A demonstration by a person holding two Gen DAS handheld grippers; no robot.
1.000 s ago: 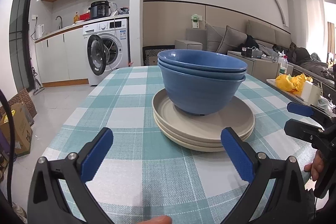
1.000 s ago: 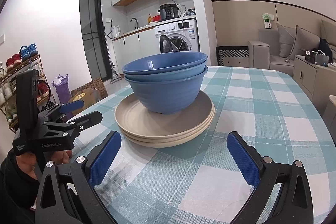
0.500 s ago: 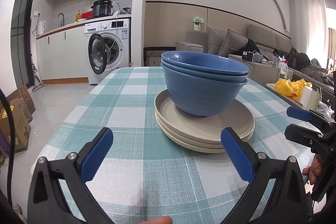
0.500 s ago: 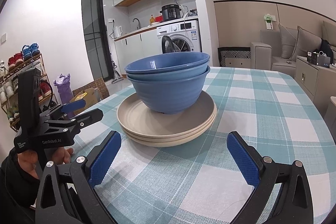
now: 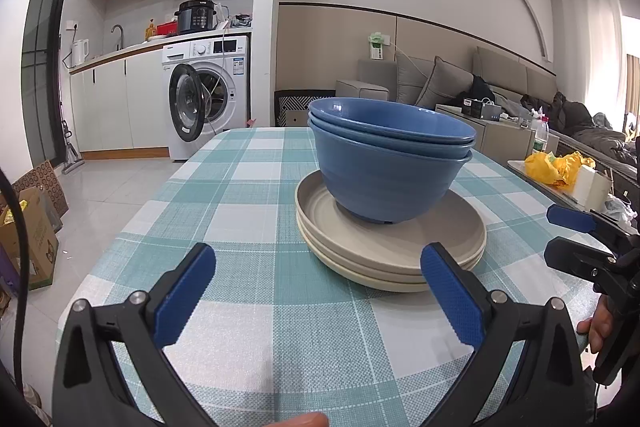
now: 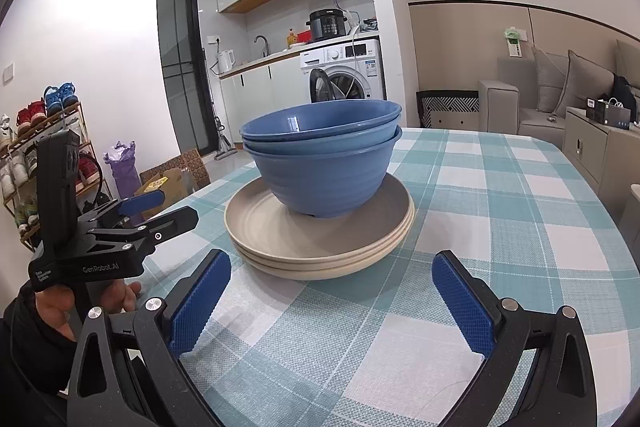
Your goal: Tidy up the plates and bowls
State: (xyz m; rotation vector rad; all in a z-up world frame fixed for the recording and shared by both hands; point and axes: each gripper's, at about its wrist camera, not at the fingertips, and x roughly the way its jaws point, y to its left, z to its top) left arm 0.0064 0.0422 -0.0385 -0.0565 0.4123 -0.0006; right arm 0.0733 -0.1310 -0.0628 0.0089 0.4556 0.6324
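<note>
Three nested blue bowls (image 5: 390, 171) (image 6: 324, 171) stand upright on a stack of three beige plates (image 5: 452, 239) (image 6: 264, 227), in the middle of a table with a teal checked cloth (image 5: 248, 195) (image 6: 500, 211). My left gripper (image 5: 318, 291) hovers open over the cloth just short of the plates, nothing between its blue pads. My right gripper (image 6: 332, 299) is open too, empty, a little short of the plates on their other side. Each gripper shows in the other's view: the right one (image 5: 576, 239) at the right edge, the left one (image 6: 160, 207) at the left, held by a hand.
A side surface at the right carries a yellow bag (image 5: 556, 167) and a white box (image 5: 592, 185). Beyond the table stand a washing machine (image 5: 208, 95) with its door open, a sofa (image 5: 500, 83), cardboard boxes (image 5: 32, 227) on the floor and a shoe rack (image 6: 44, 135).
Both views have risen and tilted slightly, so the stack sits a little lower in frame. The bowls and plates have not moved; both grippers stay open.
</note>
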